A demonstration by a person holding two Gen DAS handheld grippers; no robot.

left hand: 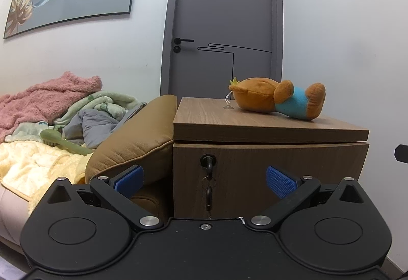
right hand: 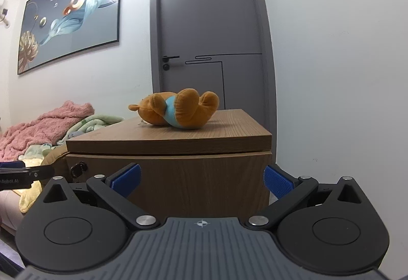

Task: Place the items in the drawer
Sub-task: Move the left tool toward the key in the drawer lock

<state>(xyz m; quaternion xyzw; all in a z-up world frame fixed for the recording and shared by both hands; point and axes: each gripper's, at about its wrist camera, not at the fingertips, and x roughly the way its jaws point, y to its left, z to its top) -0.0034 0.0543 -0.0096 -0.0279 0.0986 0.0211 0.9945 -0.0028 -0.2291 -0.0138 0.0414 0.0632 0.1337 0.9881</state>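
An orange plush toy (left hand: 278,99) in a blue shirt lies on its side on top of a wooden bedside cabinet (left hand: 255,124). The cabinet's top drawer front (left hand: 293,173) is closed, with a black key (left hand: 209,165) and keyring hanging in its lock. My left gripper (left hand: 205,182) stands open in front of the drawer, level with the key, holding nothing. In the right wrist view the plush toy (right hand: 178,111) lies above on the cabinet (right hand: 178,138), and my right gripper (right hand: 201,179) is open before the drawer front (right hand: 191,178), empty. The left gripper's finger (right hand: 23,174) shows at the left edge.
A tan leather cushion (left hand: 132,142) leans against the cabinet's left side. The bed (left hand: 38,168) holds pink, green, grey and yellow blankets and a green brush (left hand: 63,142). A grey door (left hand: 224,25) stands closed behind the cabinet, with a white wall to the right.
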